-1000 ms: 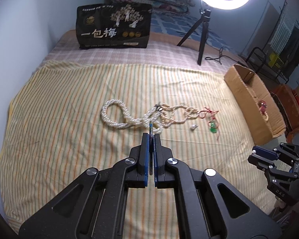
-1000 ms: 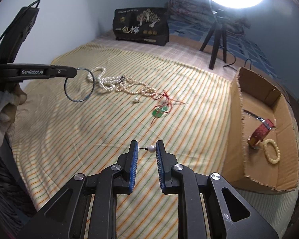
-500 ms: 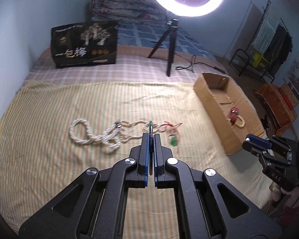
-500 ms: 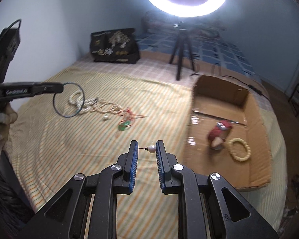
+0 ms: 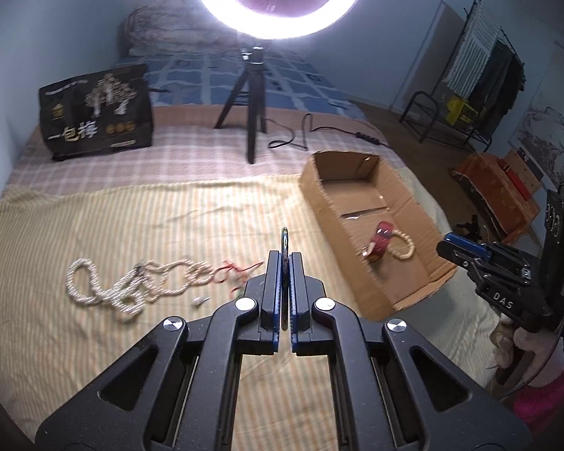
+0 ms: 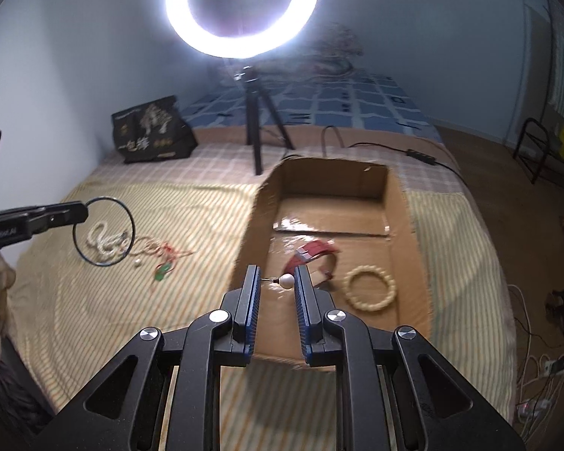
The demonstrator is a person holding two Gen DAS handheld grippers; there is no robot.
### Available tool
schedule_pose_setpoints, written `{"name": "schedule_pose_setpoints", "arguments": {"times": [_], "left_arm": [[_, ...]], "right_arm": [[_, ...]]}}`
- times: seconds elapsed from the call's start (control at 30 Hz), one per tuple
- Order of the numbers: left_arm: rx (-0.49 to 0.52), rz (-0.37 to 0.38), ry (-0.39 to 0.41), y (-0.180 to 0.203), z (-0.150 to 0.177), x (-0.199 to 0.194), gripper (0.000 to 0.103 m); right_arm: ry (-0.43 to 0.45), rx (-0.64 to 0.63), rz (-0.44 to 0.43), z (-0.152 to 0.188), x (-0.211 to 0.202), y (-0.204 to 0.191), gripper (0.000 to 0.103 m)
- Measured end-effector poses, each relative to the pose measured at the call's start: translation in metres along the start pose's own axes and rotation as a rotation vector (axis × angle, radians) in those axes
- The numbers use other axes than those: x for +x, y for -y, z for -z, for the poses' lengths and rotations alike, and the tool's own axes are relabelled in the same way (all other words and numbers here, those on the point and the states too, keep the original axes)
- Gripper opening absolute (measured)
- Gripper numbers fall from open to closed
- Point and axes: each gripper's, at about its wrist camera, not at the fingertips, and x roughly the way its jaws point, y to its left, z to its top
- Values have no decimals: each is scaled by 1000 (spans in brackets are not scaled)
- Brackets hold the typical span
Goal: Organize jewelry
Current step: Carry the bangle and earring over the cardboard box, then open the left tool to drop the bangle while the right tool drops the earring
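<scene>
The left gripper [image 6: 81, 213] was clamped tight on the rim of a thin dark bangle [image 6: 104, 231], which hung edge-on between its pads above the striped cloth [image 5: 94, 338]; the hand behind it pointed the tool steeply downward over the near part of the bed, well short of the cardboard box [image 5: 425, 278]. Beyond it on the cloth lay the pearl rope [image 5: 131, 285], a red cord [image 5: 233, 274] and a loose small piece [image 5: 199, 300]. To land the bangle well, I judged it should be carried fully past the box's near wall before letting go, since a hoop dropped on the rim could roll back out. The right gripper [image 6: 276, 282], narrowly parted, pinched a pearl stud [image 6: 286, 281] crosswise, pin against one pad and bead against the other, just at the box's left wall, angled down toward the floor of the box where a red bracelet [image 6: 314, 251] and a bead bracelet [image 6: 370, 288] lay. Such a tiny piece looked best released low
</scene>
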Motion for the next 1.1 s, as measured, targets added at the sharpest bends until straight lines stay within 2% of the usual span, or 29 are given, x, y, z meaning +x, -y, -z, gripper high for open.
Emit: {"name": "schedule_pose_setpoints", "arguments": {"times": [0.43,1.1], "left_arm": [[10,69,-13,46,-23,42,1],[52,145,-94,96,-14,82,1]], "right_arm": [[-5,44,8,2,8,30,16],[-40,102,21,11,24,64,16]]}}
